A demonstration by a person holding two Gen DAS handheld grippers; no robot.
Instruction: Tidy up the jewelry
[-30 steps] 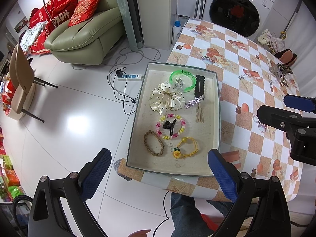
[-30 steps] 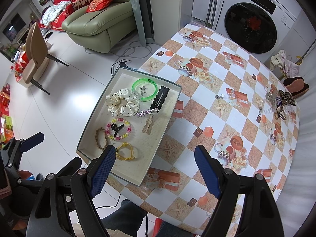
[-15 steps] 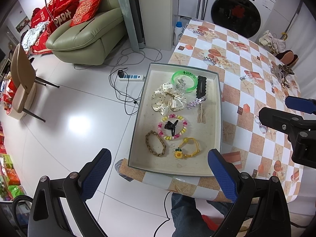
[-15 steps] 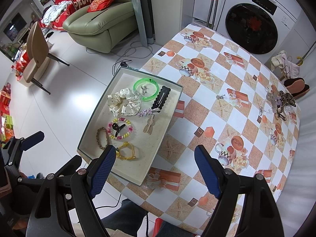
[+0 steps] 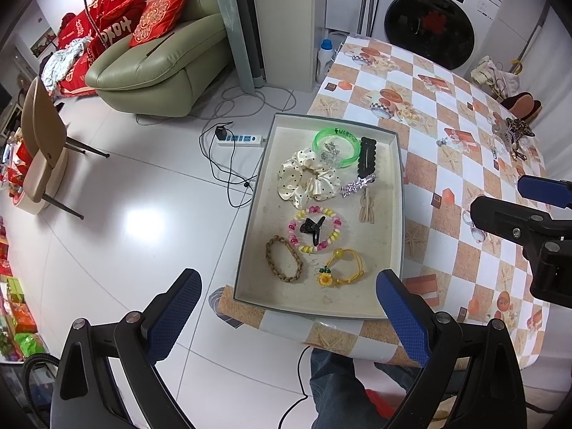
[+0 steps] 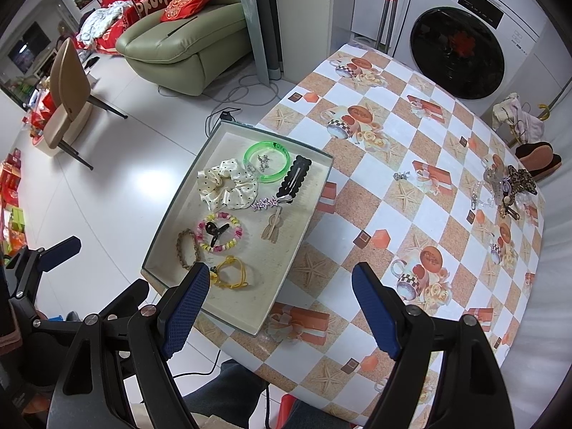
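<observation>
A grey tray [image 5: 399,193] [image 6: 314,193] sits at the table's left edge and holds several accessories: a green bangle [image 5: 335,146] [image 6: 267,162], a cream dotted scrunchie [image 5: 307,180], a black clip [image 5: 367,159], a beaded bracelet [image 5: 314,228] and a yellow cord bracelet [image 5: 345,266]. A small silver piece [image 6: 401,176] and a pile of jewelry [image 5: 509,137] [image 6: 504,187] lie on the tablecloth at the right. My left gripper [image 5: 287,304] is open and empty, high above the tray's near edge. My right gripper [image 6: 280,296] is open and empty above the table.
The table [image 6: 411,214] has a checkered orange and white cloth. A washing machine [image 6: 461,43] stands behind it. A green sofa [image 5: 157,68], a chair [image 5: 43,150] and a power strip [image 5: 237,140] with cables are on the floor at the left.
Both grippers have shifted slightly, so the tray and table have moved a little in both views. Both stay open and empty.
</observation>
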